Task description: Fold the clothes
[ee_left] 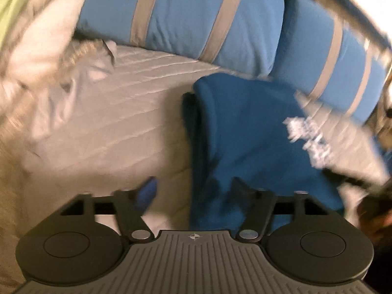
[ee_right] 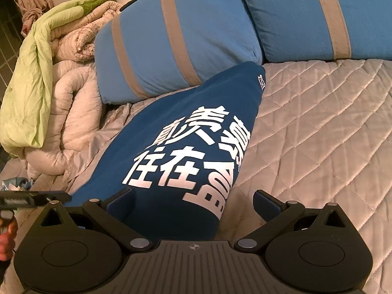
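A folded blue shirt [ee_right: 186, 147] with large white characters lies on the quilted grey bedspread [ee_right: 318, 134]; its far end rests against a pillow. My right gripper [ee_right: 194, 203] is open wide over the shirt's near end, with its left finger [ee_right: 122, 203] above the cloth and the other above the bedspread. The left wrist view is blurred. There the blue shirt [ee_left: 245, 134] fills the right half. My left gripper [ee_left: 193, 191] is open, straddling the shirt's left edge without pressing on it.
Two blue pillows with grey stripes [ee_right: 176, 41] [ee_right: 318, 17] line the head of the bed. A bundled beige comforter [ee_right: 73, 107] and a green sheet [ee_right: 31, 85] are heaped on the left. A hand [ee_right: 7, 235] holds a black tool at the far left edge.
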Demonstrator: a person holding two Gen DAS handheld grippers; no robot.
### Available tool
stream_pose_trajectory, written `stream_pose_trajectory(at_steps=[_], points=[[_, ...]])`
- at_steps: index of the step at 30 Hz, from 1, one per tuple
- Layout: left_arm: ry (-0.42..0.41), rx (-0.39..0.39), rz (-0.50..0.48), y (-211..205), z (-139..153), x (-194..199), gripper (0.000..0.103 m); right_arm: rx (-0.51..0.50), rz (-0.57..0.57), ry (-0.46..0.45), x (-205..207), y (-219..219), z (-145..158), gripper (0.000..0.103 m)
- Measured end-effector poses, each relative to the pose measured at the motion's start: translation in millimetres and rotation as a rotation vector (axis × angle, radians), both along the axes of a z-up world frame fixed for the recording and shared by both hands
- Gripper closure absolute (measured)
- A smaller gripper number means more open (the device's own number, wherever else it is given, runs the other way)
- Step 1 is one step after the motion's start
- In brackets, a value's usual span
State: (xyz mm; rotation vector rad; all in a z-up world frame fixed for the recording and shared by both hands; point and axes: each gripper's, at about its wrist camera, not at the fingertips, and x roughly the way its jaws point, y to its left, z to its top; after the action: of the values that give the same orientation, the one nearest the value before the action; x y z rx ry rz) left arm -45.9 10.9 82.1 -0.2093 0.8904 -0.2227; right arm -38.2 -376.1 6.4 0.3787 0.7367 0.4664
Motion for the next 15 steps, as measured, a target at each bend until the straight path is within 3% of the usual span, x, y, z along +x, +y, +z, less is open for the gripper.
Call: stream_pose_trajectory(at_steps=[3, 7, 9, 13, 15], points=[[0.056, -0.154, -0.004, 10, -6, 9, 0.027, -0.001, 0.001, 0.002, 1, 0, -1, 0.000], [0.176, -0.149, -0.036, 9, -31, 29, 0.025, -0.005, -0.001, 0.000, 0, 0, -1, 0.000], [0.244, -0.222, -0.033, 16, -49, 36, 0.025, -0.005, -0.002, 0.001, -1, 0, -1, 0.000], [0.277, -0.390, -0.008, 34, -74, 34, 0.025, -0.005, -0.003, 0.004, 0, 1, -1, 0.000], [0.270, -0.432, -0.009, 40, -79, 33, 0.025, -0.005, -0.001, 0.007, 1, 1, -1, 0.000]])
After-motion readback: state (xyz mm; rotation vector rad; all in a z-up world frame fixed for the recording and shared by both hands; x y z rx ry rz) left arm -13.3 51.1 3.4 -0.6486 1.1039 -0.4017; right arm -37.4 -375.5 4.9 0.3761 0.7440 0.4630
